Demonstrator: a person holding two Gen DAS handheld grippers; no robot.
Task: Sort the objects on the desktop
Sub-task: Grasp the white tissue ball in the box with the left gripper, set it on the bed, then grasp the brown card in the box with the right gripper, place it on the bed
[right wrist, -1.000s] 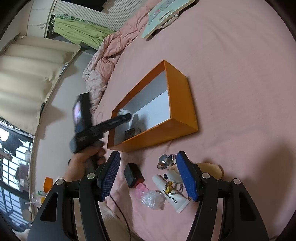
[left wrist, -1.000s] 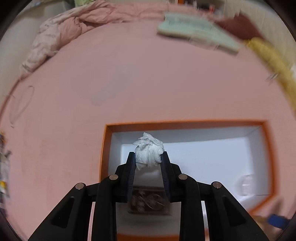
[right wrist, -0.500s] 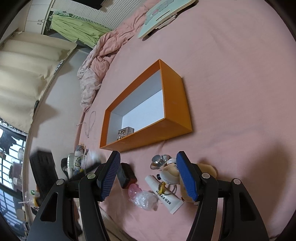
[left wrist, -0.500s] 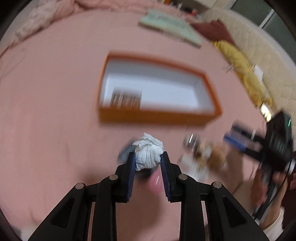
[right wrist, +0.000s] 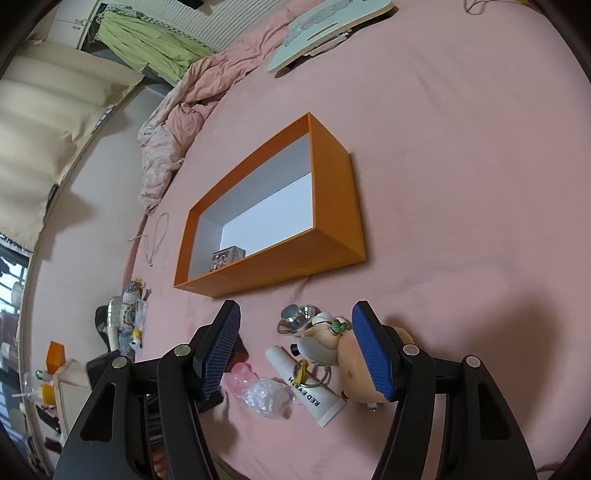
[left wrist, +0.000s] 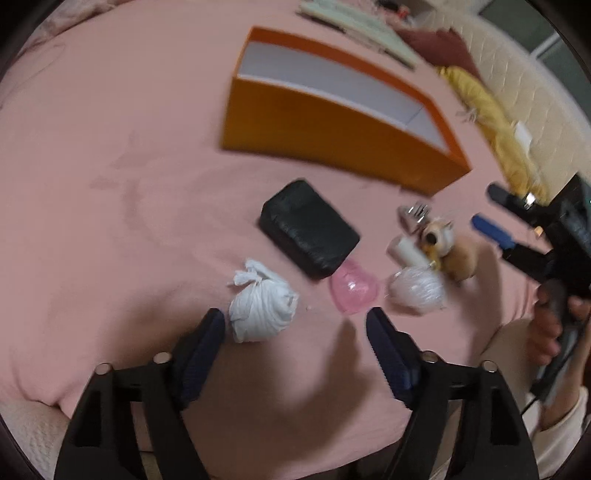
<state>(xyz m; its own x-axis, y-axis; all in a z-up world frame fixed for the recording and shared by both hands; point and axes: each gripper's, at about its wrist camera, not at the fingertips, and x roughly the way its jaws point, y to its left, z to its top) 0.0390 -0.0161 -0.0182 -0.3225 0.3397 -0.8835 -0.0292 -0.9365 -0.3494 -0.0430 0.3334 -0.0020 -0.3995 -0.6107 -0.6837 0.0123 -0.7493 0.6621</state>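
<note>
An orange box [left wrist: 332,147] [right wrist: 288,266] with a white inside stands on the pink bed; a small patterned box [right wrist: 227,257] lies in it. My left gripper [left wrist: 295,325] is open. A crumpled white tissue wad [left wrist: 260,304] lies on the bed by its left finger, free. Beyond it lie a black case [left wrist: 308,232], a pink clear piece [left wrist: 352,286] and a clear wrapper [left wrist: 417,290]. My right gripper [right wrist: 295,345] is open above a white tube [right wrist: 306,384], a plush keychain [right wrist: 332,341] and a metal piece [right wrist: 295,315].
A pale green board [right wrist: 328,27] and a rumpled pink duvet [right wrist: 192,99] lie at the far side of the bed. A yellow cloth [left wrist: 491,122] lies at the right. The bed's left edge drops to a cluttered floor [right wrist: 125,325].
My left gripper carried the tissue wad back from above the box to the bed near the clutter, opened and let it go. The right gripper barely moved.
</note>
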